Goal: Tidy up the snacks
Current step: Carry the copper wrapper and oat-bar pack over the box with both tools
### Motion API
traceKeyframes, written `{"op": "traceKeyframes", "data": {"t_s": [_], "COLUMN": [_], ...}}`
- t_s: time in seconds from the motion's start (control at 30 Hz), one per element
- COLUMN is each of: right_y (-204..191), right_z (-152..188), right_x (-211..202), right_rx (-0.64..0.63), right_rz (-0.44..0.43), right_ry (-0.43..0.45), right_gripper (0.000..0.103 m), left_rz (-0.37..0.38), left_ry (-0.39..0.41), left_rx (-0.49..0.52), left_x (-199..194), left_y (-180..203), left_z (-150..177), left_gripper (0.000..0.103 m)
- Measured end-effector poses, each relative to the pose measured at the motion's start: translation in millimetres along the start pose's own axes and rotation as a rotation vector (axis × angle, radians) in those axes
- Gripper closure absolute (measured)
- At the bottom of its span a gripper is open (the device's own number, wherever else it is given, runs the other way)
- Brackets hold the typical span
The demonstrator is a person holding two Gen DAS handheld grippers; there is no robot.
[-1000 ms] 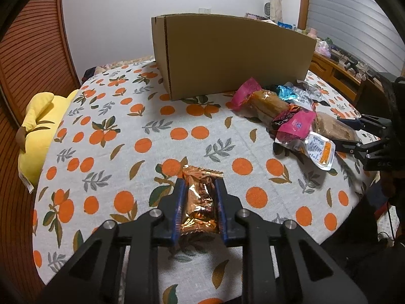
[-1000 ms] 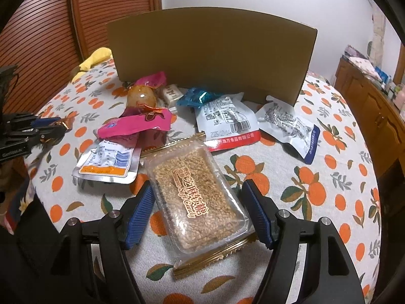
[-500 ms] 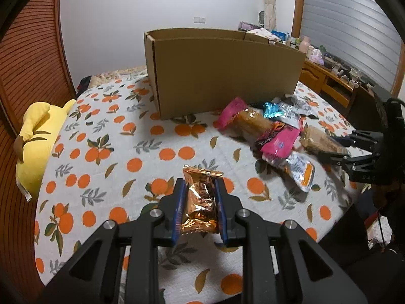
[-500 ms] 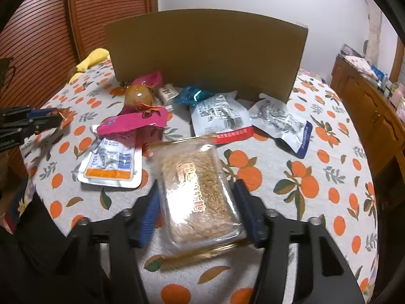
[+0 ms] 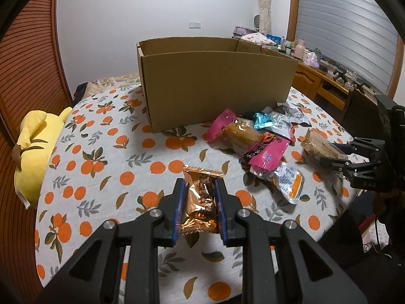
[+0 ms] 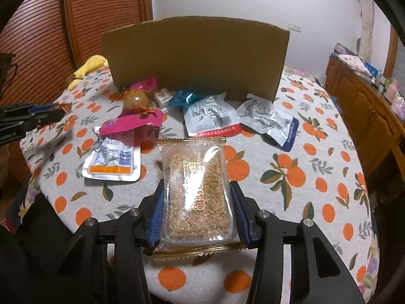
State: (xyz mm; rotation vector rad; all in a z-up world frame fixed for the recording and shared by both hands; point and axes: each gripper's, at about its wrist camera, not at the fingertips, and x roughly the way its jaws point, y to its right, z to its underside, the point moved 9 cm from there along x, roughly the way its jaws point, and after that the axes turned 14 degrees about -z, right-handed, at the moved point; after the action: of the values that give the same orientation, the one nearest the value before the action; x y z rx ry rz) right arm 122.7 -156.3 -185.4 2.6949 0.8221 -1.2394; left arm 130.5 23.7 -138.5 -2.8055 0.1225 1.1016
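Observation:
My left gripper (image 5: 199, 185) is shut on a copper foil snack packet (image 5: 200, 202), held above the orange-print tablecloth (image 5: 101, 152). The jaws of my right gripper (image 6: 198, 187) are closing, and their blue pads press both long sides of a clear sesame candy pack (image 6: 195, 172). An open cardboard box (image 5: 217, 93) stands at the back. A pile of snacks lies in front of it: a pink pack (image 6: 131, 124), a silver pouch with an orange label (image 6: 111, 162), a white pouch with a red strip (image 6: 210, 119) and a silver-blue pouch (image 6: 268, 119).
A yellow plush toy (image 5: 35, 141) lies at the table's left edge. Wooden cabinets (image 6: 367, 106) with clutter on top run along the right wall. The round table's edge curves close under both grippers.
The right jaws have closed in from wide apart onto the sesame candy pack. The left gripper has risen a little with the foil packet, so the box's open top now shows.

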Motion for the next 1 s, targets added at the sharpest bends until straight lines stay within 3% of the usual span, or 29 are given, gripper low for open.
{"op": "traceKeyframes", "data": {"t_s": [0.5,1.0], "right_y": [2.0,4.3], "right_z": [-18.2,-40.4], "right_x": [-32.7,-47.8], "right_rx": [0.009,-0.018], "right_rz": [0.030,0.034], "right_ry": [0.093,0.131], "right_gripper": [0.055,0.055], "left_rz": [0.028,0.035], "left_ry": [0.066,0.121], "left_rx": [0.025,0.031], "left_x": [-13.6,-13.1], "left_y": [19.4,25.6], "left_z": [-34.9,-80.5], "left_gripper": [0.082,0.082]}}
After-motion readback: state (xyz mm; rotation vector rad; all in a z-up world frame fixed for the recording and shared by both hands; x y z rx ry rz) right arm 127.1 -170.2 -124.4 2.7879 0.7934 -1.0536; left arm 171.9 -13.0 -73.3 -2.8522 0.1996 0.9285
